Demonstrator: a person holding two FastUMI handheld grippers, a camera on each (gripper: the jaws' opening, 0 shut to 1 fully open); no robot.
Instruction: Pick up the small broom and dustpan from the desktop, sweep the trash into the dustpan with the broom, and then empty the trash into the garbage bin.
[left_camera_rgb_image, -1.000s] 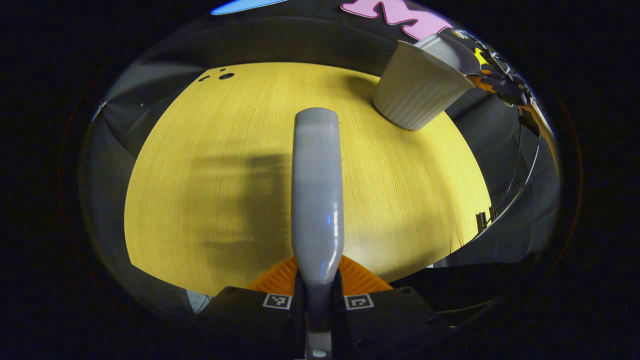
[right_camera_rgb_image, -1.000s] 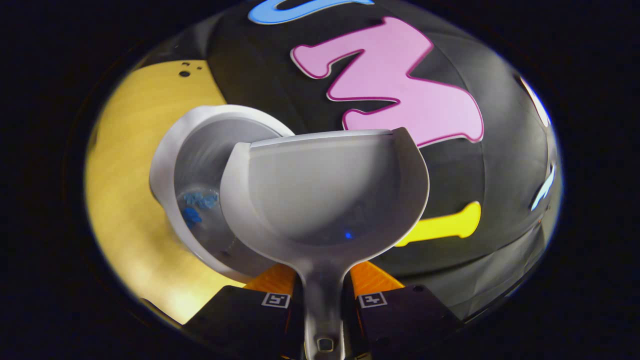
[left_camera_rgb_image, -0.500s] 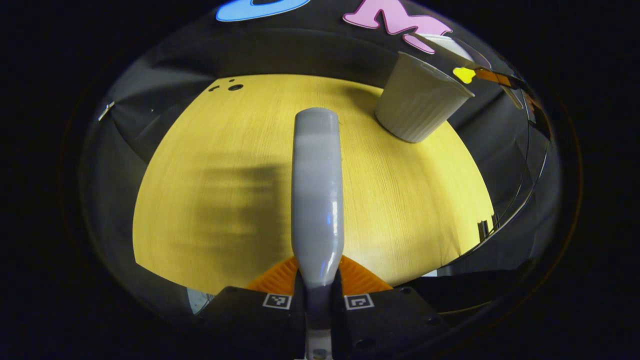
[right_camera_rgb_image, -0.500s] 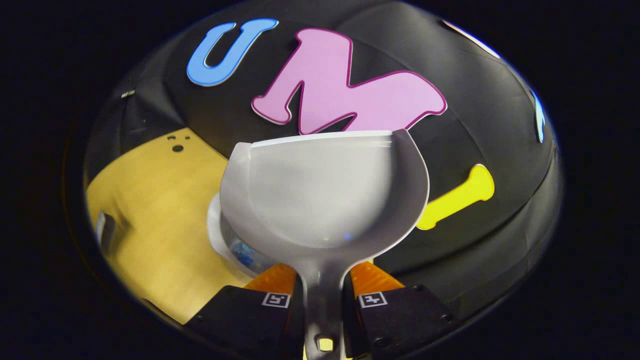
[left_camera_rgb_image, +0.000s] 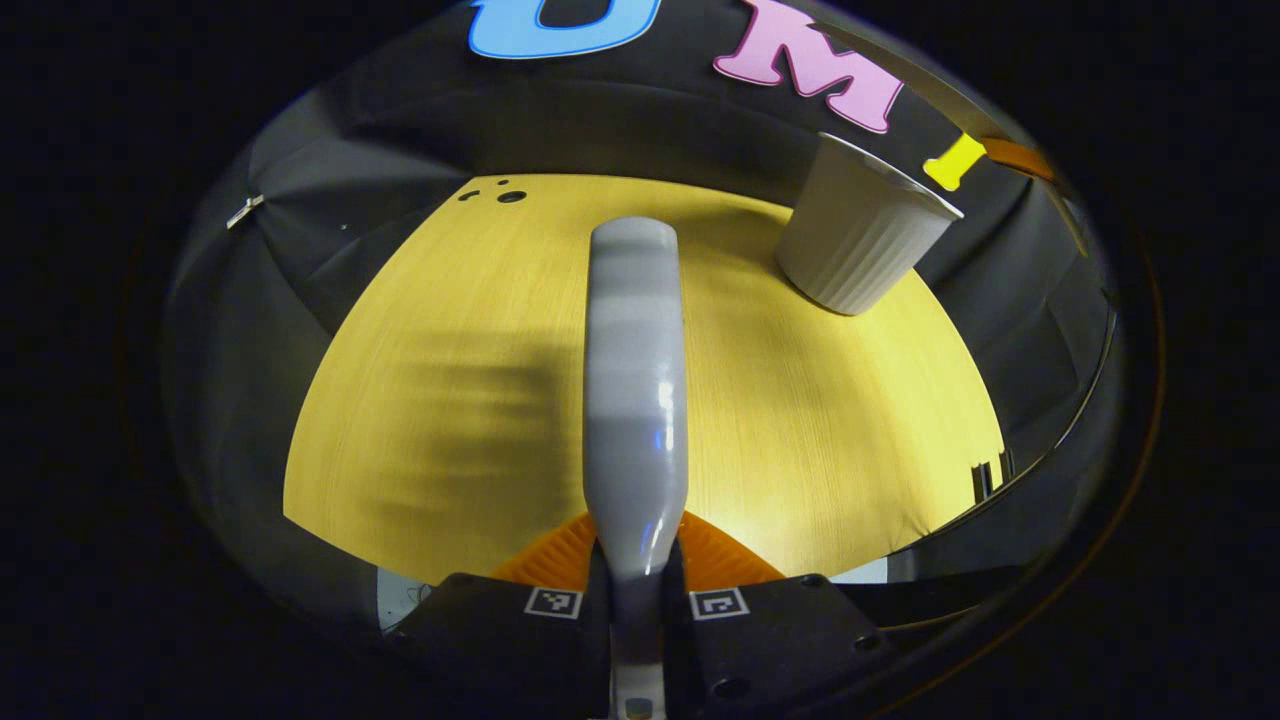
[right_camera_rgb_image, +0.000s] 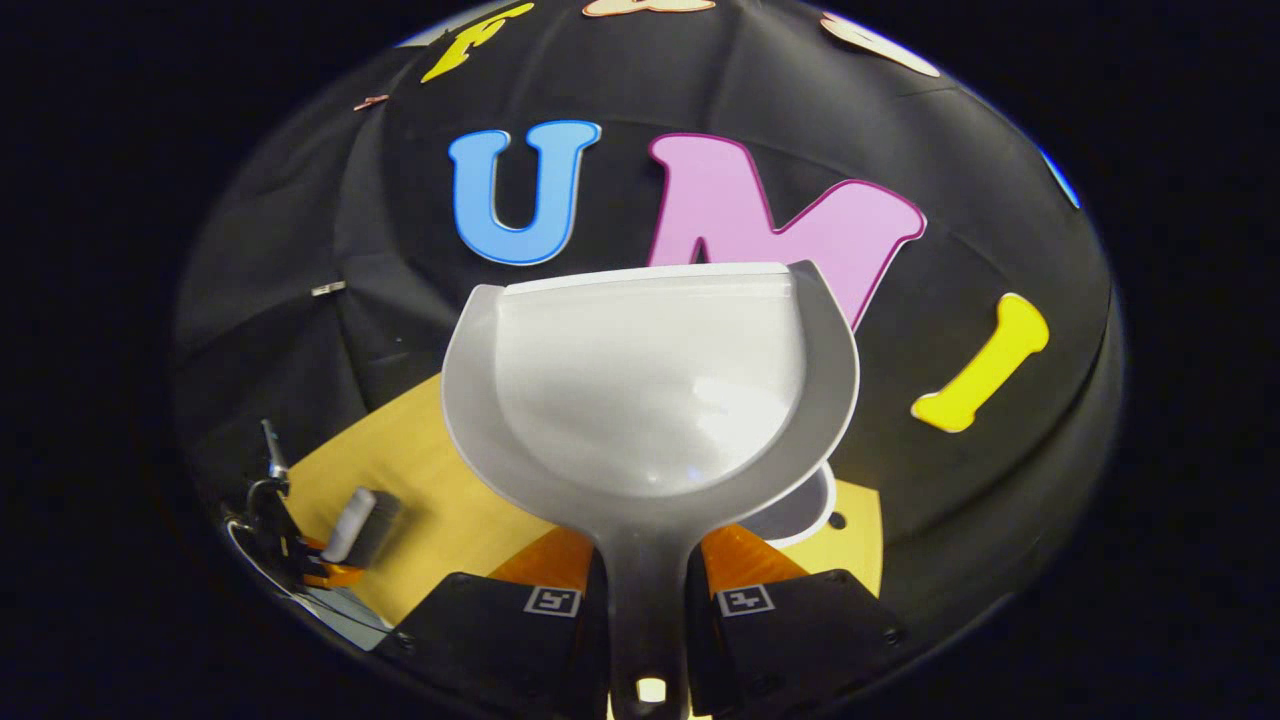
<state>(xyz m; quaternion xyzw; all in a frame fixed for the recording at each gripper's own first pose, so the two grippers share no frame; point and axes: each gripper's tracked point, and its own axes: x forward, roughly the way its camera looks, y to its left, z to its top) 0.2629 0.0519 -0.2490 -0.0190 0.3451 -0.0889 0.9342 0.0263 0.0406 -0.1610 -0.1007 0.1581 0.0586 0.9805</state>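
Ribbed white plastic garbage bin (left_camera_rgb_image: 862, 240) standing near the yellow wooden desktop's (left_camera_rgb_image: 800, 420) far right edge, middle open | left gripper (left_camera_rgb_image: 636, 560) clamping the grey broom (left_camera_rgb_image: 634, 380) | right gripper (right_camera_rgb_image: 645, 575) clamping the grey plastic dustpan (right_camera_rgb_image: 650, 385), now lifted off the bin

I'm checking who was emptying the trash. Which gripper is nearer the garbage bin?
Right. The right gripper, shut on the dustpan, sits just above the garbage bin. The left gripper, holding the broom, is across the desktop from it.

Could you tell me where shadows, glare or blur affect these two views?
Left gripper view: a soft striped shadow on the desktop, a glint on the broom. Right gripper view: a bright sheen in the dustpan; both views bend at the edges.
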